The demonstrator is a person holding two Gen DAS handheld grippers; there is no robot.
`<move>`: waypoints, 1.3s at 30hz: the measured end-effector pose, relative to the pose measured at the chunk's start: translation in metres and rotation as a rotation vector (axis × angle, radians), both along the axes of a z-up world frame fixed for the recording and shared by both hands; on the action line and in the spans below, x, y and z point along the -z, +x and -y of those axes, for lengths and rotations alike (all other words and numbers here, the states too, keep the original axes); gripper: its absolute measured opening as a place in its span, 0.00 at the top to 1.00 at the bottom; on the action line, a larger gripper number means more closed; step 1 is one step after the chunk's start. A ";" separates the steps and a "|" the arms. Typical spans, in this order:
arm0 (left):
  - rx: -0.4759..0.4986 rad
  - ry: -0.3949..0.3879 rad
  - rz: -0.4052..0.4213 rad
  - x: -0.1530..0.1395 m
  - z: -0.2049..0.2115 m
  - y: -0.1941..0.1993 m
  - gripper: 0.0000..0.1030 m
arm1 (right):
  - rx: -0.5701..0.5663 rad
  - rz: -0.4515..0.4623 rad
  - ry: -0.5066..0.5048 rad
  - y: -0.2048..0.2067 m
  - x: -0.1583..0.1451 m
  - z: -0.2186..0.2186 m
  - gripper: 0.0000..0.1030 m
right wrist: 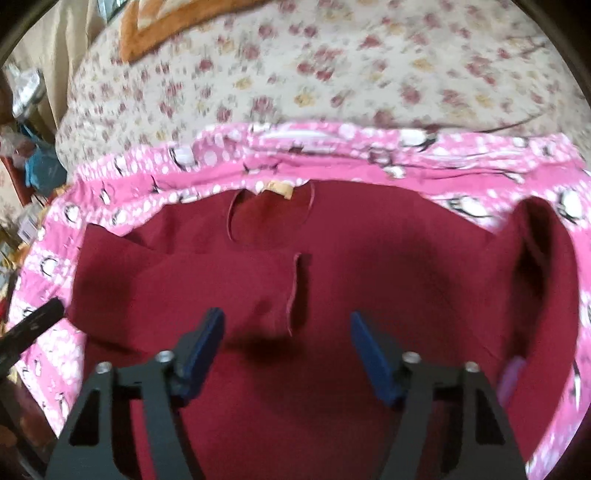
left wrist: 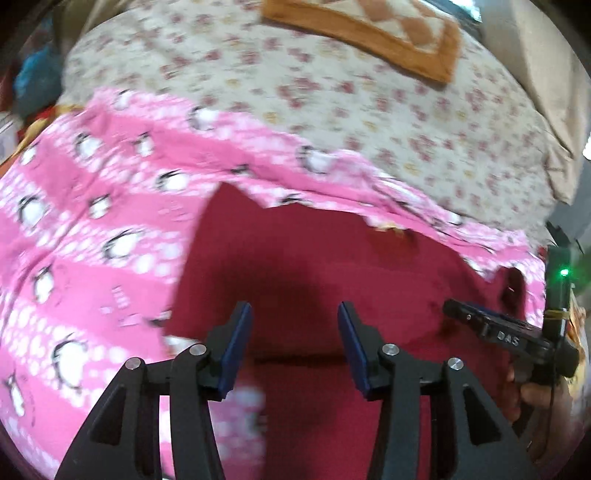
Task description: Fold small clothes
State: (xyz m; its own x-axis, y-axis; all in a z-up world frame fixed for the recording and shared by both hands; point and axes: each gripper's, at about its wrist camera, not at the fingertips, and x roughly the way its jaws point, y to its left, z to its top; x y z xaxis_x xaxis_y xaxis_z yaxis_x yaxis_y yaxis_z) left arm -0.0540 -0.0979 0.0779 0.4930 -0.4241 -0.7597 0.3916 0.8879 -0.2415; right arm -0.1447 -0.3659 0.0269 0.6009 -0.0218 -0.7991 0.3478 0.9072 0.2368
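A small dark red shirt (right wrist: 332, 258) lies flat on a pink penguin-print cloth (right wrist: 369, 151), neckline and yellow label (right wrist: 279, 189) at the far side. Its left sleeve (right wrist: 207, 280) is folded inward over the body; the right sleeve (right wrist: 546, 258) lies out to the right. My right gripper (right wrist: 288, 321) is open and empty, just above the shirt's middle. My left gripper (left wrist: 294, 314) is open and empty over the shirt's (left wrist: 314, 266) left part, next to the pink cloth (left wrist: 92, 221). The right gripper also shows in the left wrist view (left wrist: 448, 306).
The pink cloth lies on a bed with a cream floral sheet (left wrist: 332, 85). An orange patterned cloth (left wrist: 369, 33) lies at the bed's far side. Clutter, including something blue (right wrist: 40, 166), sits beyond the bed's left edge.
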 end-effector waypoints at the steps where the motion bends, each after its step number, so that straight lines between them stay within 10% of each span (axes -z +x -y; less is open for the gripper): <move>1: -0.021 0.003 -0.009 0.003 -0.006 0.002 0.73 | -0.020 -0.029 0.028 0.013 0.011 0.000 0.51; 2: -0.049 0.007 -0.018 0.006 -0.014 0.005 0.73 | -0.033 -0.046 0.040 0.019 0.016 -0.001 0.74; 5: -0.125 0.019 -0.030 0.015 -0.034 0.011 0.73 | -0.064 -0.039 -0.059 0.026 0.013 -0.014 0.91; 15: -0.143 -0.003 -0.064 0.033 -0.036 0.013 0.73 | 0.076 0.093 -0.206 -0.019 -0.046 0.036 0.91; 32: -0.061 0.147 -0.023 0.050 0.013 0.018 0.73 | 0.178 0.032 -0.181 -0.023 -0.026 0.084 0.91; 39: -0.093 0.082 -0.040 0.056 0.004 0.025 0.73 | 0.175 -0.070 -0.229 -0.017 -0.004 0.086 0.91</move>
